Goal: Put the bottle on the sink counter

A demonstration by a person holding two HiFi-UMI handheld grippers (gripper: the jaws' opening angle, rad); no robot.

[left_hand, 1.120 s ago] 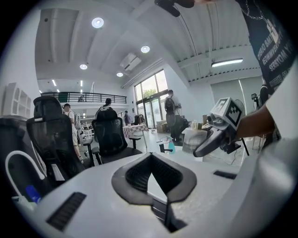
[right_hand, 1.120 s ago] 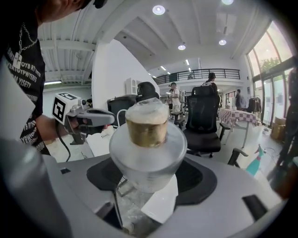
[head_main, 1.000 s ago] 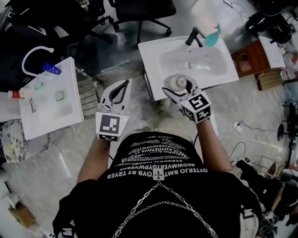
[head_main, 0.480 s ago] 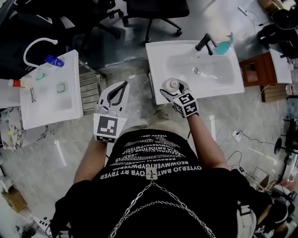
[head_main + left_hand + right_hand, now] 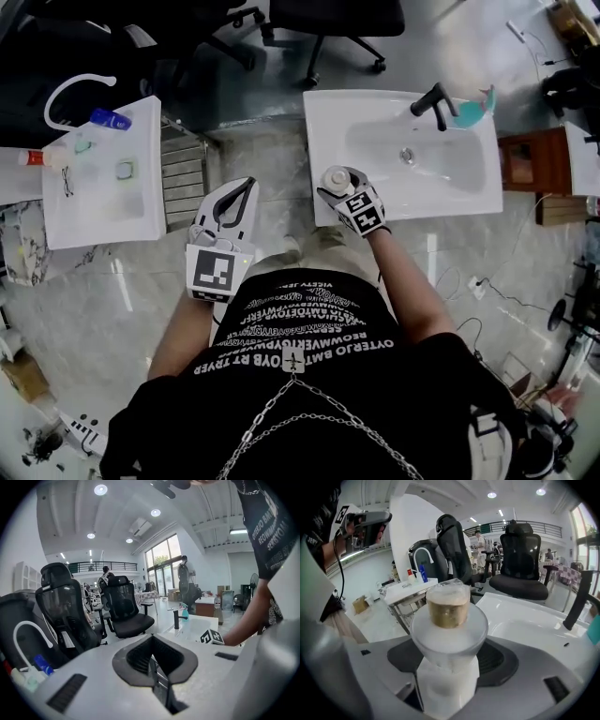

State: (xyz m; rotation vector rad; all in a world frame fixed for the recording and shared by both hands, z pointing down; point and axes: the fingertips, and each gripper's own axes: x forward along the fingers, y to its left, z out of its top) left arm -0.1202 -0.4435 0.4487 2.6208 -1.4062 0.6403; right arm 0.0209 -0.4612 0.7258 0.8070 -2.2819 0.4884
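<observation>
Left hand-held gripper (image 5: 246,186): held low in front of the waist, forearm straight out, jaws clenched together on nothing. Right hand-held gripper (image 5: 339,190): arm reached forward, grasping the frosted bottle (image 5: 335,178) upright by its body, over the front-left corner of the sink-counter worktop (image 5: 323,117). Bottle base is hidden behind the jaws, so I can't tell whether it touches the worktop.
</observation>
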